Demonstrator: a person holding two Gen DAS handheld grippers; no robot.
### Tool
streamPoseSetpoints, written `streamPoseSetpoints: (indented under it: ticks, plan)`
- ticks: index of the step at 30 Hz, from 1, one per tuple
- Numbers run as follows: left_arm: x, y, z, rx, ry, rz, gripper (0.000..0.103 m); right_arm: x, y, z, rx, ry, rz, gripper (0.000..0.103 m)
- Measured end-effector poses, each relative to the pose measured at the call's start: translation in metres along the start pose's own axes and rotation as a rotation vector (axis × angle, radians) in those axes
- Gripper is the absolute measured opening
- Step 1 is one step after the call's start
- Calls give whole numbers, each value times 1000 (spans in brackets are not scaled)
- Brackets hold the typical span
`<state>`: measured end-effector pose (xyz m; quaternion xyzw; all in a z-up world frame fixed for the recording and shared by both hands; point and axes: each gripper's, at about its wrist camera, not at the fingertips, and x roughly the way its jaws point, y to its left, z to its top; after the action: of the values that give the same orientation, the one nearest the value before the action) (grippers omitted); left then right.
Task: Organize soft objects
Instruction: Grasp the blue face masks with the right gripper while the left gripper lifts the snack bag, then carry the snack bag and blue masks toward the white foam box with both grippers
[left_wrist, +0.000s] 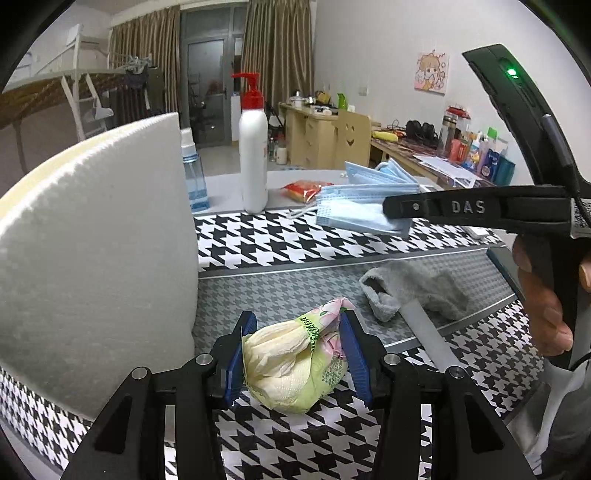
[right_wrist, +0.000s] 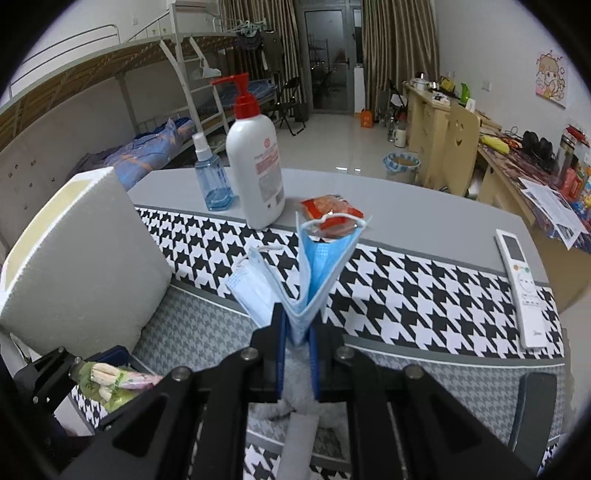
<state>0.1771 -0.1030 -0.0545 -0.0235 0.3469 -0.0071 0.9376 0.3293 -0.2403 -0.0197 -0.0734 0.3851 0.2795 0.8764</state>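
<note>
gripping step: right gripper (right_wrist: 297, 334) jaws are clamping the face masks (right_wrist: 314, 273); left gripper (left_wrist: 297, 354) jaws are squeezing the tissue pack (left_wrist: 295, 362). next: carrying both to a common spot on the counter (right_wrist: 424, 218).

Two close wrist views angled down, sharing houndstooth table (left_wrist: 295, 240)

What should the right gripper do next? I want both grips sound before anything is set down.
Probably carry the blue face masks left toward the white foam box and release there. The right gripper is shut on their folded edge and they hang clear of the cloth, while the left gripper already clamps the tissue pack.
</note>
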Motion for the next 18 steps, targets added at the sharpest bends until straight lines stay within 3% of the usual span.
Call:
streamPoseSetpoints:
  ticks: [18]
  plan:
    - [-26,-18,5,56,-66,-27,49,-53,-1,-12,16,-109,-95,14]
